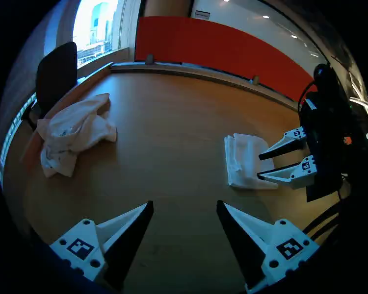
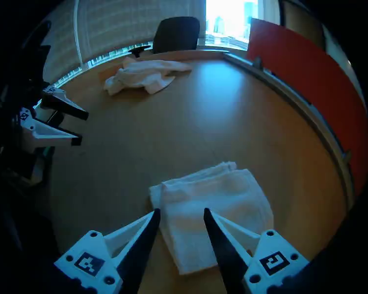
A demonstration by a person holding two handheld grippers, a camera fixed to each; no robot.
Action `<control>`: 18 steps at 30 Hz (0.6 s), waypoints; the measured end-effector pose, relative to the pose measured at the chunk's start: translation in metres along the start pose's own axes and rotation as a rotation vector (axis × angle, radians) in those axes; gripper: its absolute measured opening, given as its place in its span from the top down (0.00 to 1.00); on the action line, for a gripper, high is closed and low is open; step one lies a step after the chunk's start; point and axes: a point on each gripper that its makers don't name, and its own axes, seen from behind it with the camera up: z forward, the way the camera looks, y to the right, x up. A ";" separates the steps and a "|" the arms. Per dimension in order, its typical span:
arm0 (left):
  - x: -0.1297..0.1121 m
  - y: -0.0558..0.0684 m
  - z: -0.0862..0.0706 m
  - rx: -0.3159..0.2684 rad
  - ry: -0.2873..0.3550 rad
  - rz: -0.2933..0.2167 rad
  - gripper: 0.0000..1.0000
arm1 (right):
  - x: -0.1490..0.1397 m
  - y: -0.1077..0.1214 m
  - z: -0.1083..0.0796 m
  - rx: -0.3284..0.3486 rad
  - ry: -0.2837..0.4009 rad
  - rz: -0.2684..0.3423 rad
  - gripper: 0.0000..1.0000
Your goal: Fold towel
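Obs., towel-fold bench. Landmark: folded towel.

- Folded towel (image 2: 213, 206), white, lay flat on the wooden table (image 2: 208, 112) as a compact rectangle with its layered edges showing along one side.
- Right gripper (image 2: 181, 210): jaws parted to a moderate gap, nothing clamped between them. In the right gripper view both fingertips lay over the near edge of the folded towel. Contact with the cloth could not be judged.
- In the left gripper view the right gripper (image 1: 260, 166) reached the folded towel from its far side, one finger above the other, tips at the towel's edge.
- Left gripper (image 1: 184, 203): jaws spread wide, empty, over bare table well apart from the folded towel. In the right gripper view it (image 2: 83, 129) sat far off from the folded towel, fingers apart.
- Second towel (image 1: 71, 132), white and crumpled in a loose heap, lay well apart from the folded towel, across the table from it.
- Dark office chair (image 1: 56, 73) stood beyond the crumpled heap, farther from the folded towel.
- Red partition (image 2: 306, 73) ran along the table edge nearest the folded towel.
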 end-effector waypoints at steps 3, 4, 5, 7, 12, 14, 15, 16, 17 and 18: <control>0.001 0.001 0.001 -0.001 0.001 0.002 0.05 | -0.009 -0.001 -0.003 -0.006 -0.008 0.011 0.32; 0.002 0.001 0.001 -0.001 0.002 0.003 0.05 | -0.012 -0.001 -0.004 -0.008 -0.010 0.016 0.32; 0.002 0.001 0.001 -0.001 0.002 0.003 0.05 | -0.015 -0.001 -0.005 -0.011 -0.013 0.022 0.32; 0.003 0.001 0.001 -0.001 0.002 0.005 0.04 | -0.021 -0.001 -0.007 -0.016 -0.015 0.034 0.32; 0.004 0.002 0.001 -0.002 0.002 0.009 0.05 | -0.034 -0.001 -0.013 -0.027 -0.020 0.069 0.33; 0.004 0.003 0.002 -0.001 0.001 0.012 0.05 | -0.039 -0.001 -0.016 -0.033 -0.021 0.078 0.32; 0.004 0.003 0.002 -0.001 0.001 0.013 0.04 | -0.042 -0.001 -0.017 -0.036 -0.022 0.083 0.32; 0.004 0.003 0.002 0.000 0.001 0.014 0.05 | -0.045 -0.001 -0.018 -0.039 -0.024 0.086 0.32; 0.004 0.003 0.002 0.000 0.001 0.015 0.05 | -0.048 -0.001 -0.019 -0.042 -0.027 0.090 0.32; 0.005 0.003 0.002 0.000 0.001 0.016 0.04 | -0.051 0.000 -0.021 -0.044 -0.029 0.094 0.32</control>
